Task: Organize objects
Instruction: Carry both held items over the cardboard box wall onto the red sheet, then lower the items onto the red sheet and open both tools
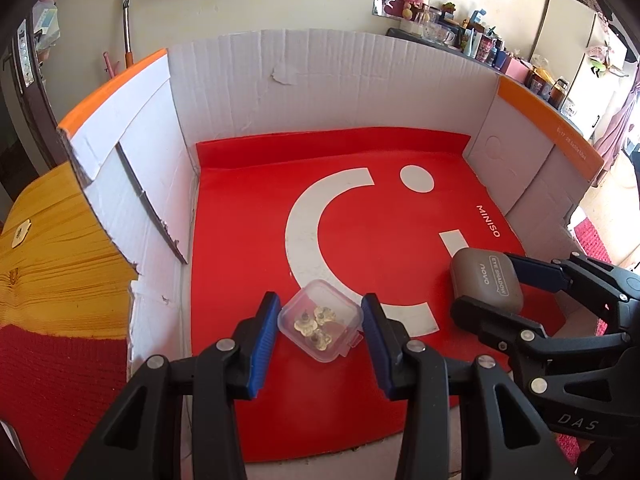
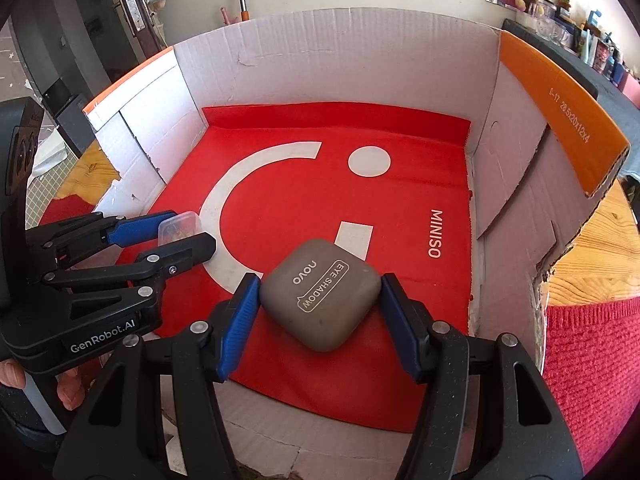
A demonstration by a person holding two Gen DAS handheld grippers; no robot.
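Note:
A small clear plastic box (image 1: 320, 320) with gold trinkets inside rests on the red Miniso sheet (image 1: 248, 216) in the cardboard box. My left gripper (image 1: 320, 318) is open, its blue pads on either side of the clear box with small gaps. A grey-brown Novo eye shadow case (image 2: 320, 294) lies on the red sheet (image 2: 400, 208). My right gripper (image 2: 318, 304) is open around it, pads close to its sides. The case (image 1: 486, 278) and right gripper (image 1: 494, 286) also show at the right of the left wrist view. The left gripper (image 2: 186, 228) and clear box (image 2: 180, 226) show at the left of the right wrist view.
The open cardboard box has white inner walls (image 1: 340, 80) and orange flaps (image 2: 560, 108). It stands on a wooden table (image 1: 52, 248) with a red knitted cloth (image 2: 592, 380). A cluttered shelf (image 1: 480, 44) is behind it.

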